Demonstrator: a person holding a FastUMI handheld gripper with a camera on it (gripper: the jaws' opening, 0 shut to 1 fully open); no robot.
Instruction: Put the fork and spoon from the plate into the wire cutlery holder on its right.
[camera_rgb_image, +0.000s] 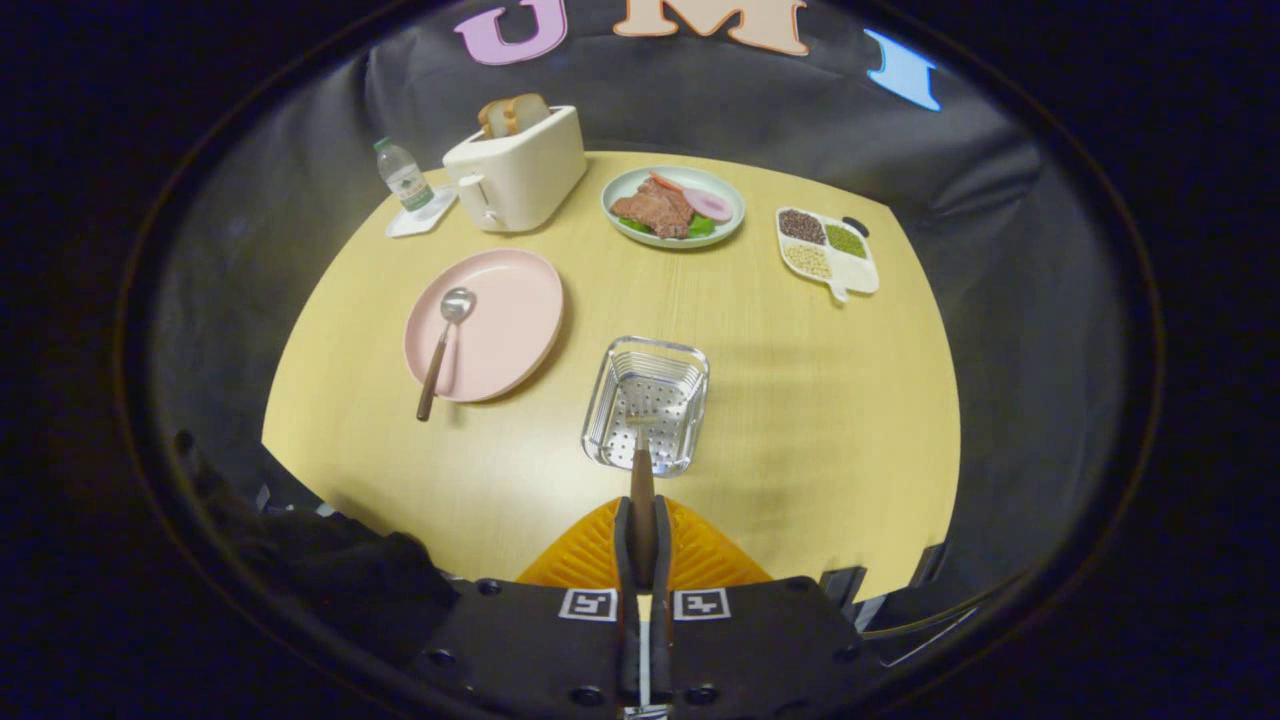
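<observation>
The gripper (641, 535), fingers clamped on the fork (641, 478) whose tines are hard to make out over the wire cutlery holder (648, 404) at twelve o'clock, faces the worktop (800, 400), the spoon (443, 345) on the pink plate (500, 320) at ten o'clock.

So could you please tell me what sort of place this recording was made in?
Probably a staged dining setup in a booth: a round wooden table with a toaster holding bread, a plate of meat and a pink plate. The claw holds the fork.

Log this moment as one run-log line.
gripper: shut on fork | fork: over cutlery holder | spoon: on plate
</observation>
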